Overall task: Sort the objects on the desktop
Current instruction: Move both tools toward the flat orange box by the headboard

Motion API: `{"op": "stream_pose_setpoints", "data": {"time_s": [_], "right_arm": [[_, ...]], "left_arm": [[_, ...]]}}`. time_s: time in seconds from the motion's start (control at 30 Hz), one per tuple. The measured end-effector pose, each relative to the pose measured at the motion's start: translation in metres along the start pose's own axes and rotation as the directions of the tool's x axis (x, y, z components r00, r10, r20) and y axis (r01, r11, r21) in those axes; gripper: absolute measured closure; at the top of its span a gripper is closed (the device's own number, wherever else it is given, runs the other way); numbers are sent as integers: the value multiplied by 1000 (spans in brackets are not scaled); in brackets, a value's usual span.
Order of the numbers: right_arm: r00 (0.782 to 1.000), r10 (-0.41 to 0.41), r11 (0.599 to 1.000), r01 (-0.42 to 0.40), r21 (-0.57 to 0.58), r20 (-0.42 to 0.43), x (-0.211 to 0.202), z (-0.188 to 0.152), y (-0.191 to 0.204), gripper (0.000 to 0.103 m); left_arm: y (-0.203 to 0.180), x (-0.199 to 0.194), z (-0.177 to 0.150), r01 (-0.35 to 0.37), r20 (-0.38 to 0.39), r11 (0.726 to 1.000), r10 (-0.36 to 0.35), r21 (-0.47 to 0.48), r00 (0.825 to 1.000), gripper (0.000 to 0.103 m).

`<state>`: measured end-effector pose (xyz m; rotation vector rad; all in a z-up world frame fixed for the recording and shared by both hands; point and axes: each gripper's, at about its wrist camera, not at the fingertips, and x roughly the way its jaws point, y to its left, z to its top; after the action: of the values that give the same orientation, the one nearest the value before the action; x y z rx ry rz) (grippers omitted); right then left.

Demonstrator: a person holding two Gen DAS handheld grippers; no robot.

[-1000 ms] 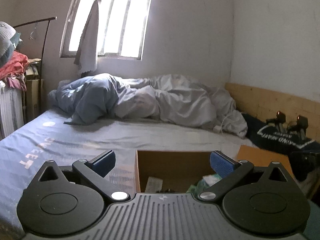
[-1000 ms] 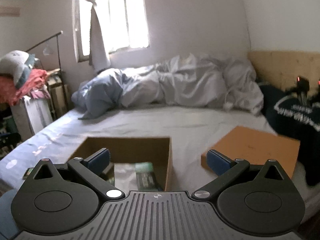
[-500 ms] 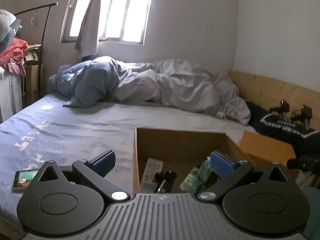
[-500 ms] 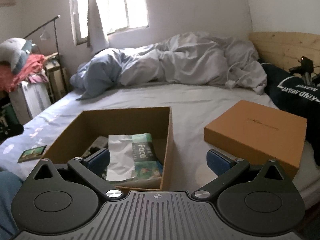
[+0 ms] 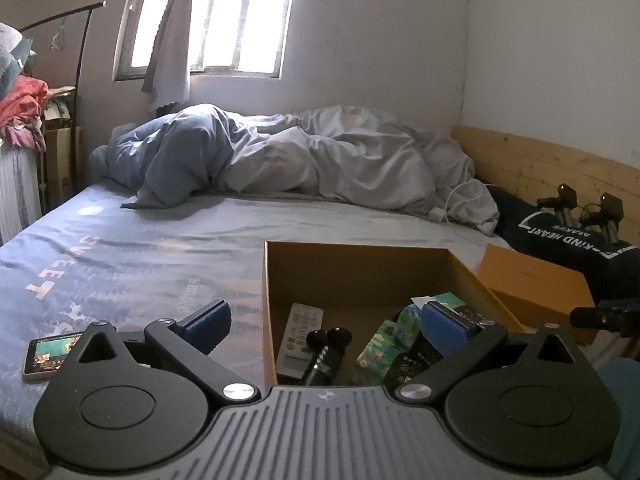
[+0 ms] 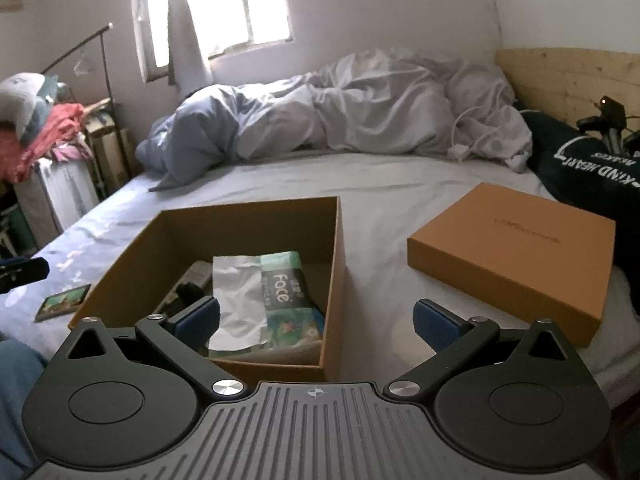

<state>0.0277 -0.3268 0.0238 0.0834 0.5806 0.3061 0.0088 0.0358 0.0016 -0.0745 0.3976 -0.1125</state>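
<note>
From the left wrist, the left tongs [image 5: 325, 322] stand wide apart and hold nothing, their blue pads [image 5: 208, 325] spread across the near wall of an open box [image 5: 360, 264] that sits on the bed [image 5: 140, 248]. One pad hangs over the sheet outside the box, the other over its contents. Inside lie a white remote [image 5: 298, 332], a black knobbed tool [image 5: 326, 350] just beside it, and a green packet [image 5: 386, 342] toward the right wall. A phone [image 5: 50, 351] with its screen lit lies on the sheet to the left, well apart from the box. An orange lid [image 5: 536, 284] rests flat just beyond the box's right side. A rumpled duvet [image 5: 288, 156] is heaped at the far end.

From the right wrist, the right tongs [image 6: 316, 320] are also wide and empty, straddling the box's [image 6: 338, 280] right wall. The packet [image 6: 286, 292] lies in the box with a silvery wrapper [image 6: 236, 296] over its left part. The lid [image 6: 512, 256] sits on the sheet to the right, apart from the box. The phone [image 6: 63, 302] lies left of the box.
</note>
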Motion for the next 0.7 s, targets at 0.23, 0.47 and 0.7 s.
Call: {"op": "stream_pose_setpoints", "data": {"time_s": [0.23,0.47,0.7], "right_arm": [[999,29,1000,-29,7,-22,1,-2,3,0],[999,41,999,-41,-1,-25,3,1,1,0],[999,35,999,-35,8,-24,1,4,-3,0]], "left_arm": [[-1,4,0,7,-5,1000,-7,-2,1000,0],[-4,5,-3,2,-11,1000,-1,7,1000,0],[-17,8,0,35,-25,999,-34,31,999,0]]}}
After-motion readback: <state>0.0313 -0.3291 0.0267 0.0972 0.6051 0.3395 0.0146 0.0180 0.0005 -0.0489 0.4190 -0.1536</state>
